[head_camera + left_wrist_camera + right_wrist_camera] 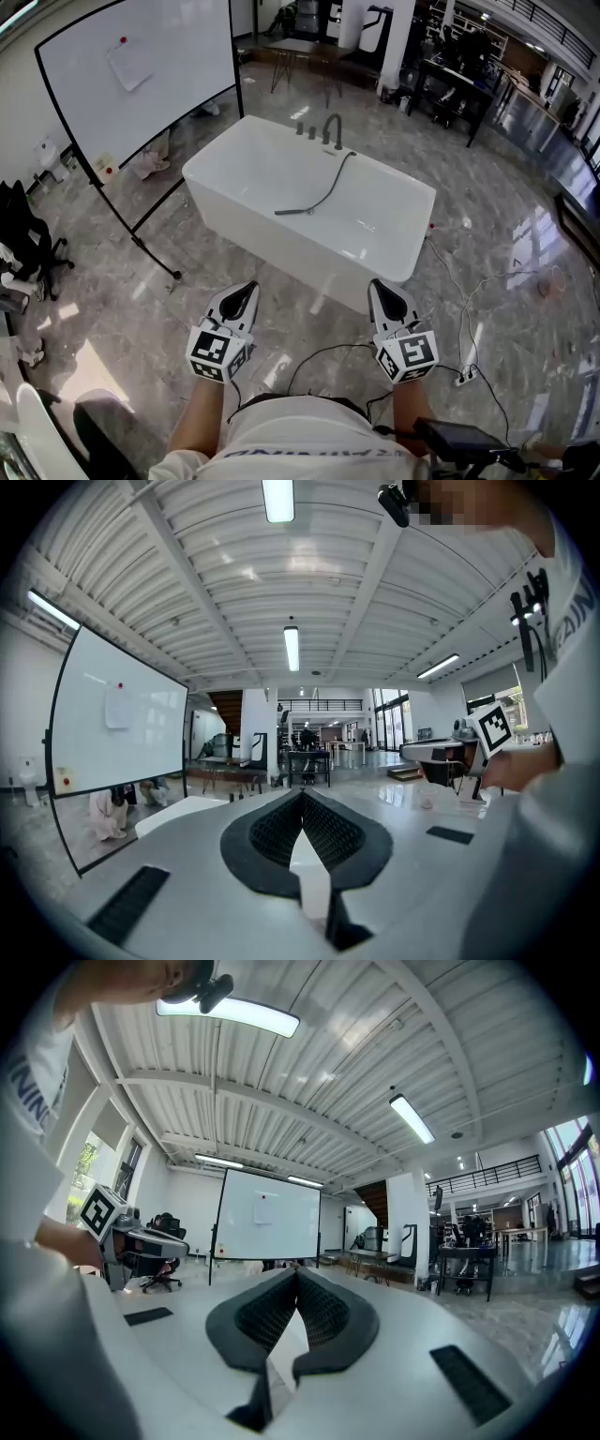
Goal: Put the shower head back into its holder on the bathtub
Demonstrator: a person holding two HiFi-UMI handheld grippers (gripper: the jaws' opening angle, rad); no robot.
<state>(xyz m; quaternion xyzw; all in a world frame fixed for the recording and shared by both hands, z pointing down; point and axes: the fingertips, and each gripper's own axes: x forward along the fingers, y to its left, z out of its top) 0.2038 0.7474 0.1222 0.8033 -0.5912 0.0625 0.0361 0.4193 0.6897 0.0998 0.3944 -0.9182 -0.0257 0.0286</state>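
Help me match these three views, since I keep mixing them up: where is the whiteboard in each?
Head view: the whiteboard stands upper left.
Left gripper view: at the left edge, mid-height.
Right gripper view: centre, slightly left.
Shared landmark: the paper sheet stuck on the board, visible in all three.

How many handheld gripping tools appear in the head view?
2. The left tool is at lower left, the right tool at lower right, both before the bathtub. None seems hidden.
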